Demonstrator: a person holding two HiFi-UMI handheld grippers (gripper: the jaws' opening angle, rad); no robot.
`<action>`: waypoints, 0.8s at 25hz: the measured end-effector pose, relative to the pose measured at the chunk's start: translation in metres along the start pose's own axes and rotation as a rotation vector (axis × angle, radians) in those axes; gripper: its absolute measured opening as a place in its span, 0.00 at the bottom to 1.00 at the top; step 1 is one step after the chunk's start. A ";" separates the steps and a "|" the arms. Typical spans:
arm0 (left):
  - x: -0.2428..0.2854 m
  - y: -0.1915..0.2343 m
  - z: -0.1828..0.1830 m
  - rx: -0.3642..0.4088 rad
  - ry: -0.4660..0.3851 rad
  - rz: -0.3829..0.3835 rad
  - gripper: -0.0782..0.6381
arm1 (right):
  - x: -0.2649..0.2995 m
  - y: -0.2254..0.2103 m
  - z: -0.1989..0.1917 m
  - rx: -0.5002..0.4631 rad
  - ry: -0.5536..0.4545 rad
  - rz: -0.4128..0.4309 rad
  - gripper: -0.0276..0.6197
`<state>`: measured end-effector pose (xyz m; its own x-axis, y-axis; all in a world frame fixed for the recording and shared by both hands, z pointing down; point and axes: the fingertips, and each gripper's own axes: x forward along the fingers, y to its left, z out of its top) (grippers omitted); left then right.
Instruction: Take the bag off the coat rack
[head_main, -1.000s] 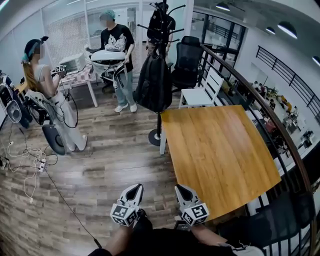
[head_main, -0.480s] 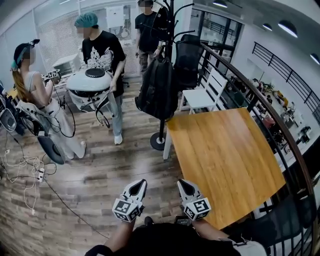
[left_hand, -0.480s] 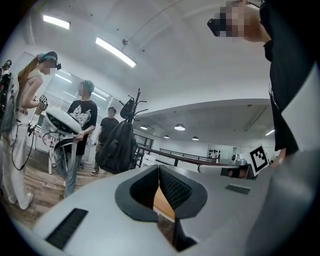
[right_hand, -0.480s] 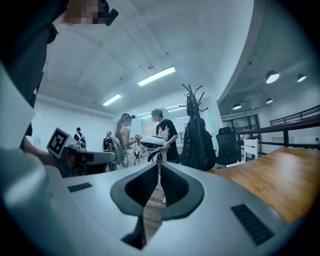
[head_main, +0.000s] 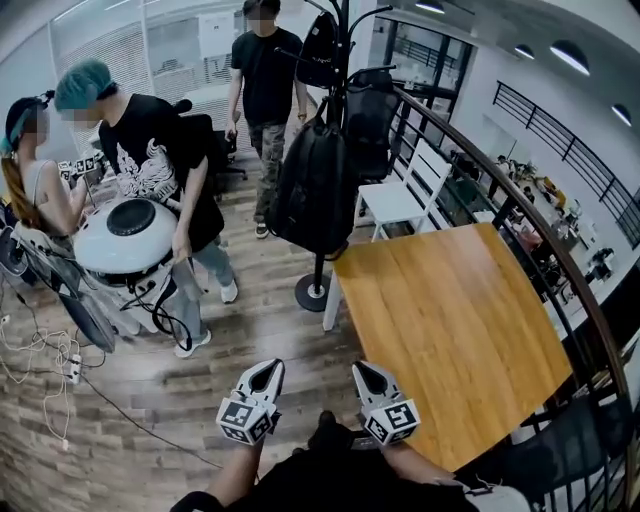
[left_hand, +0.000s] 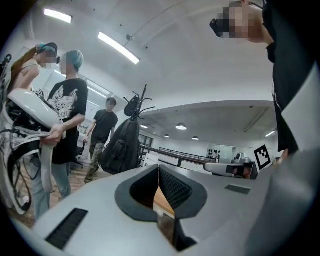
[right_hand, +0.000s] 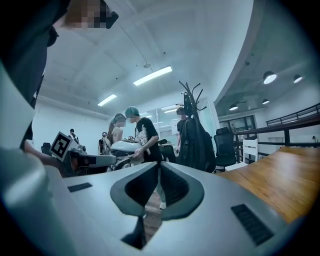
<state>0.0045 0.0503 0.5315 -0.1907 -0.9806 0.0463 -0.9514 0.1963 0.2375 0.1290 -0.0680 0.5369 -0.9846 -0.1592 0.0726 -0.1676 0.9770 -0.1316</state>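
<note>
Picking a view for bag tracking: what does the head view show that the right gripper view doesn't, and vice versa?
Head view only: the round base of the coat rack on the floor, and loose cables at the picture's left.
Right gripper view only: a look along the jaws of the right gripper, shut with nothing between them.
Both: the black backpack hanging on the rack, the wooden table beside it, and a person in a teal cap carrying a white round device.
</note>
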 end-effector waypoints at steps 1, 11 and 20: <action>0.003 0.006 0.000 -0.001 0.003 -0.001 0.13 | 0.007 -0.001 -0.001 0.002 -0.002 0.001 0.10; 0.093 0.090 0.025 0.024 0.032 0.025 0.13 | 0.130 -0.058 0.019 0.010 -0.038 0.050 0.10; 0.187 0.146 0.074 0.059 0.007 0.024 0.13 | 0.218 -0.123 0.059 0.005 -0.079 0.078 0.10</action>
<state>-0.1882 -0.1047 0.5032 -0.2122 -0.9755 0.0578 -0.9592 0.2192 0.1783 -0.0682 -0.2313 0.5106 -0.9955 -0.0932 -0.0167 -0.0900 0.9862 -0.1390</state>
